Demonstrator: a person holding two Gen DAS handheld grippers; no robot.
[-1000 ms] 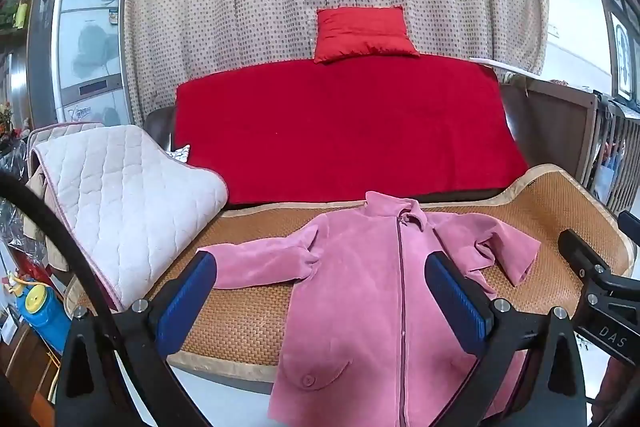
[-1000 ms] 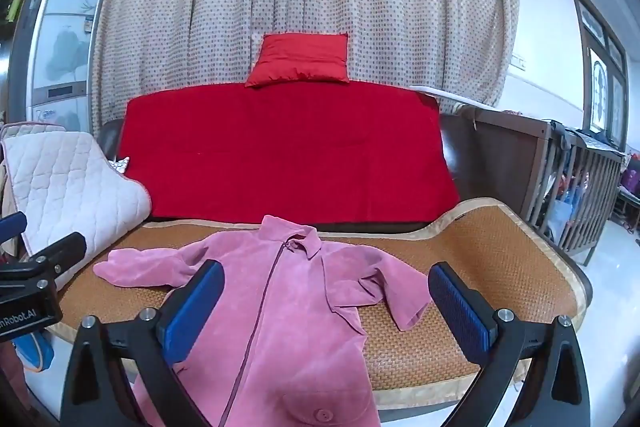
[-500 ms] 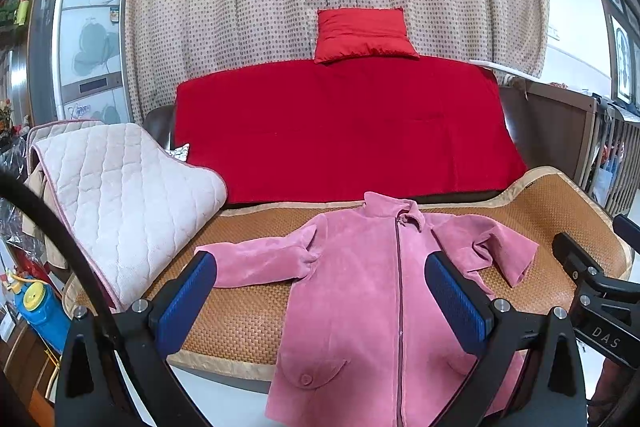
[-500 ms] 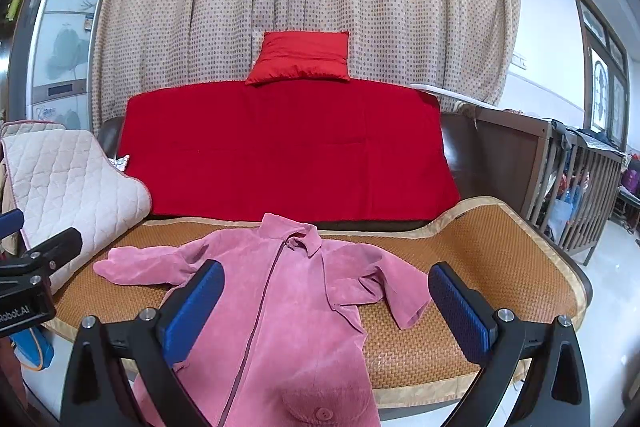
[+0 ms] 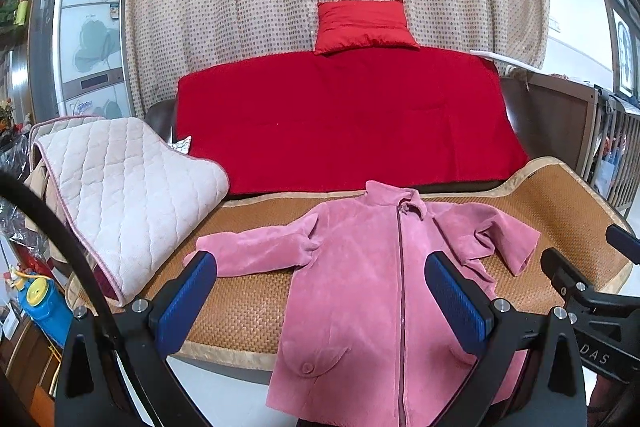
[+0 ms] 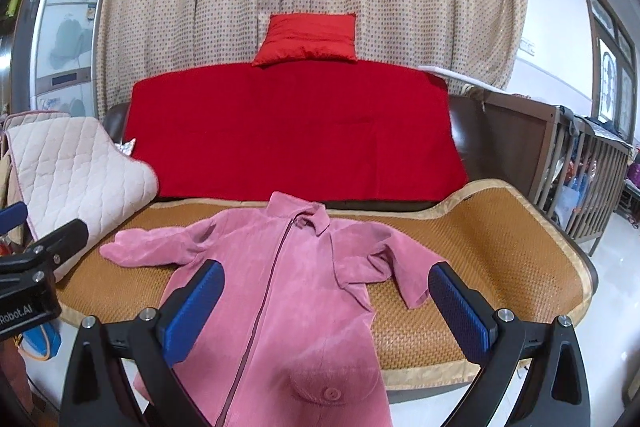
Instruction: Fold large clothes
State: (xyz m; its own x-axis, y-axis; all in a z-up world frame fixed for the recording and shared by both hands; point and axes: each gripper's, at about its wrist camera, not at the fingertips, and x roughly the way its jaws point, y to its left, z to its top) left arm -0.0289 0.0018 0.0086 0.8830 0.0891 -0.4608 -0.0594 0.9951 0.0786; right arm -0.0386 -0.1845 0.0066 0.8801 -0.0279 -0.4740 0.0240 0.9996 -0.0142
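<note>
A pink zip-front jacket (image 5: 360, 267) lies face up on a woven mat (image 5: 240, 311) on a sofa seat, collar toward the backrest, hem hanging over the front edge. Its left sleeve stretches out flat; its right sleeve (image 5: 508, 239) is bent and rumpled. The jacket also shows in the right wrist view (image 6: 304, 287). My left gripper (image 5: 320, 303) is open and empty, held in the air in front of the jacket's lower half. My right gripper (image 6: 324, 307) is open and empty, also in front of the jacket, to the right of the left one.
A folded quilted pad (image 5: 124, 187) lies over the sofa's left arm. A red cover (image 5: 344, 123) drapes the backrest with a red cushion (image 5: 360, 27) on top. A wooden crib (image 6: 580, 171) stands at the right. A blue and yellow bottle (image 5: 44, 307) sits low left.
Both grippers have drifted slightly up and back; the jacket sits a little lower in both views. The jacket has not moved on the mat.
</note>
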